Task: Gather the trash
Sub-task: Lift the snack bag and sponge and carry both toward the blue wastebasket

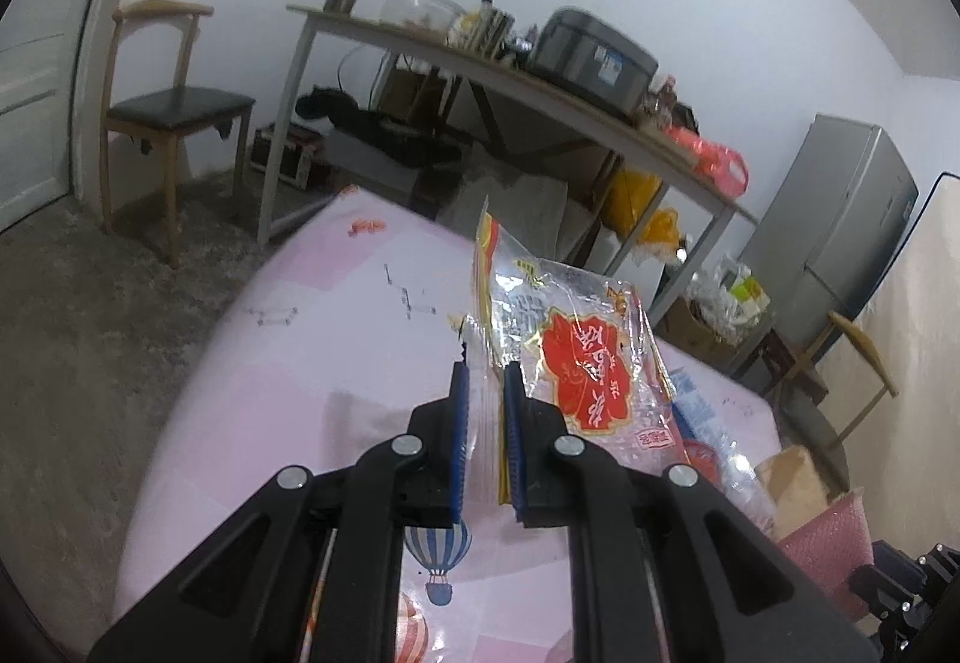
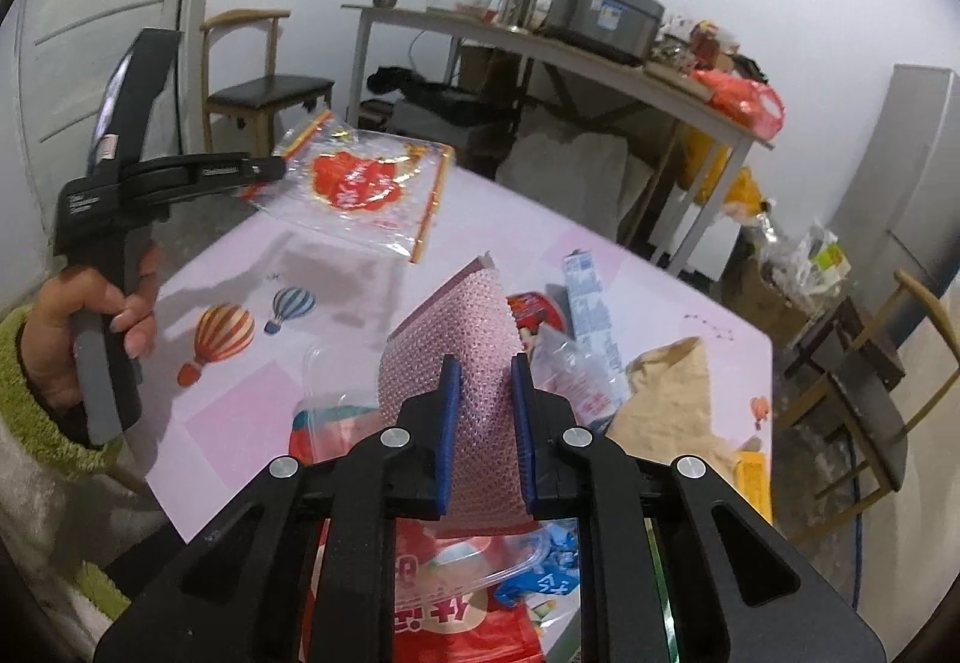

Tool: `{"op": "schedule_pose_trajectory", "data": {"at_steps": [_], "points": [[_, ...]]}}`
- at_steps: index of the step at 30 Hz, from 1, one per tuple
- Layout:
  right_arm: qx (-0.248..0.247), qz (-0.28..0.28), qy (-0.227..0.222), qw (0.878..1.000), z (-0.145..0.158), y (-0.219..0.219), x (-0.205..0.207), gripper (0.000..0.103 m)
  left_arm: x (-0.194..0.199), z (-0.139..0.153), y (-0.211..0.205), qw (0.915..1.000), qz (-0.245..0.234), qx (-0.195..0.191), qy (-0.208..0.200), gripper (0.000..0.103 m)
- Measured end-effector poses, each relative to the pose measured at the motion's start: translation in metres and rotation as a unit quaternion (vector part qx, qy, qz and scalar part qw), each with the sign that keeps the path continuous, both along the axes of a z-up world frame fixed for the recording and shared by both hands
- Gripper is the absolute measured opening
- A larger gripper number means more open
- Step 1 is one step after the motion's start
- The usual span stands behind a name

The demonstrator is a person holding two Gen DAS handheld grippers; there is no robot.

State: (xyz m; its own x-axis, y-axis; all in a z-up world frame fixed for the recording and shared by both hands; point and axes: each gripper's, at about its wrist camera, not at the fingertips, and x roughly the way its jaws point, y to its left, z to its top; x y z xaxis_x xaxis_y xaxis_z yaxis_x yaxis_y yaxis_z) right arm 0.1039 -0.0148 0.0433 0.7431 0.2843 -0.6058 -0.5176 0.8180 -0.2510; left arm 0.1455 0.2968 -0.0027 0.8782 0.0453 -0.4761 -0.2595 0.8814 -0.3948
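Note:
My left gripper (image 1: 483, 369) is shut on a clear plastic snack bag with a red label (image 1: 576, 357) and holds it up above the pink table (image 1: 288, 363). The same bag (image 2: 360, 189) and left gripper (image 2: 273, 168) show at the upper left of the right wrist view. My right gripper (image 2: 485, 363) is shut on a pink bubble-wrap mailer (image 2: 456, 345) and holds it over a heap of wrappers (image 2: 570, 363) on the table (image 2: 252, 255). A red packet (image 2: 444, 609) lies below the right gripper.
A crumpled brown paper bag (image 2: 666, 393) lies on the table's right side. Behind stand a long cluttered desk (image 2: 600, 57), a wooden chair (image 2: 264, 93), a grey fridge (image 1: 840, 219) and another chair (image 2: 864, 399) at the right.

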Motion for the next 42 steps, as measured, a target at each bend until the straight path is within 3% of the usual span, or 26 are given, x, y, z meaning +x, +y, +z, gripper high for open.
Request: {"op": "schedule_pose_trajectory", "data": {"at_steps": [12, 21, 27, 30, 34, 36, 42], "points": [[0.03, -0.031, -0.062, 0.997, 0.035, -0.035, -0.028, 0.015, -0.049, 0.07, -0.041, 0.9967, -0.028, 0.012, -0.075, 0.011], [0.046, -0.094, -0.105, 0.989, 0.057, -0.09, -0.063, 0.015, -0.065, 0.103, -0.112, 0.99, -0.104, 0.025, -0.092, 0.011], [0.051, -0.162, -0.12, 0.978, 0.062, -0.142, -0.082, 0.015, -0.064, 0.119, -0.184, 0.9794, -0.176, 0.035, -0.093, 0.011], [0.052, -0.2, -0.124, 0.97, 0.059, -0.167, -0.092, 0.015, -0.061, 0.125, -0.224, 0.9713, -0.217, 0.041, -0.088, 0.011], [0.048, -0.281, -0.12, 0.951, 0.048, -0.217, -0.109, 0.015, -0.053, 0.13, -0.292, 0.9533, -0.286, 0.061, -0.075, 0.011], [0.043, -0.331, -0.108, 0.936, 0.038, -0.248, -0.119, 0.015, -0.048, 0.128, -0.328, 0.9403, -0.327, 0.069, -0.062, 0.011], [0.049, -0.453, -0.057, 0.888, -0.005, -0.332, -0.141, 0.015, -0.026, 0.11, -0.462, 0.8903, -0.44, 0.118, 0.002, 0.011]]}}
